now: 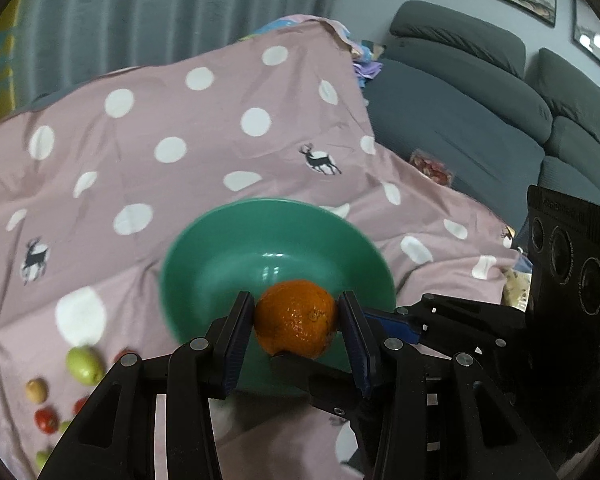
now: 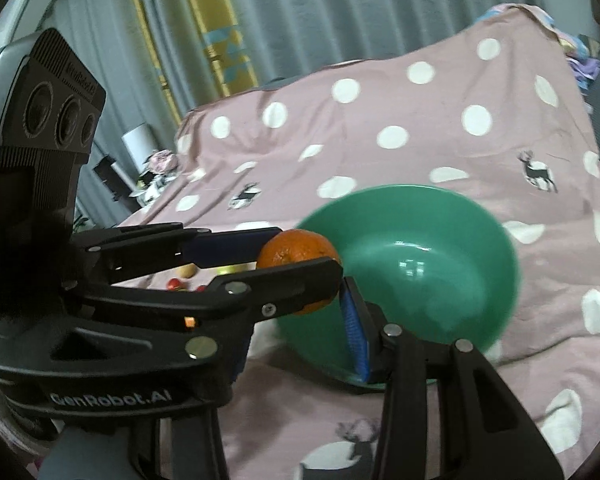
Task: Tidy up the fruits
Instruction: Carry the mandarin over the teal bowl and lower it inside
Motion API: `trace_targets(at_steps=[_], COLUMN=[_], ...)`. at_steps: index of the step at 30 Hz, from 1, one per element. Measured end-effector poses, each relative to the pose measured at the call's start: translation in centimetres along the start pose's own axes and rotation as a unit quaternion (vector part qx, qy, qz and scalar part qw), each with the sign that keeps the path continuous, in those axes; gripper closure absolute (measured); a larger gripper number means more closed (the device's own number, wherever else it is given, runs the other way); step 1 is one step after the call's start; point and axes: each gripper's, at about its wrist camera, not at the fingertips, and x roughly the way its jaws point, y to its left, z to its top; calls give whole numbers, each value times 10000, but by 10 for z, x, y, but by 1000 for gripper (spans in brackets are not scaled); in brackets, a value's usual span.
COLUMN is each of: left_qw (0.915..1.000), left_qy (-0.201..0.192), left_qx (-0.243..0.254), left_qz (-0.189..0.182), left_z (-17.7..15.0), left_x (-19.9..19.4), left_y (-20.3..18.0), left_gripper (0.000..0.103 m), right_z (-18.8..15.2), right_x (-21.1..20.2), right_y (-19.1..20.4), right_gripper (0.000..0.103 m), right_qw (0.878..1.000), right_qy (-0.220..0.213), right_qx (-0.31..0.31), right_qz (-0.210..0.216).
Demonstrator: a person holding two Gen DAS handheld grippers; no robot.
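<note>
- Step in hand: carrying 1 orange (image 1: 296,324) to the green bowl (image 1: 204,236), the landmark for everything below.
- The left gripper (image 1: 296,320) pinches the orange between its 2 blue pads, one on each side.
- The orange hangs above the bowl's near edge, over the inside, not touching it.
- The right gripper (image 1: 324,340) reaches in at the bowl's near rim, right beneath the orange. Its jaws stand partly closed; I cannot tell if they clamp the rim.
- The bowl looks empty and sits on a pink dotted cloth (image 1: 180,120).
- Small fruits (image 1: 84,364), green, tan and red, lie on the cloth left of the bowl.
- Likely next: lower the orange nearer the bowl's floor, then part the pads gently so it does not bounce out.
</note>
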Motion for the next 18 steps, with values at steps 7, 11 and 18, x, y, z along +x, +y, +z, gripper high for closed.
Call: trace_targets(at_steps=[7,11,18], left_qw=[9998,9995,9991], left_qy=[163,259,342], left_qx=[-25,-74,-157], left_qz=[-138,-181,-202], left_z=[2,1,-1], left_x=[25,34,42], left_y=[-3,-2,2], left_gripper=[59,59,59], right_z=[-5,-6,-8], right_x=[8,13,20], right_y=[-20,-25,-26], right_gripper=[61,61,61], right_qw=[9994,9989,9980], right_qy=[164,268,443], right_qx=[169,255,248], right_qz=[-234,-291,-390])
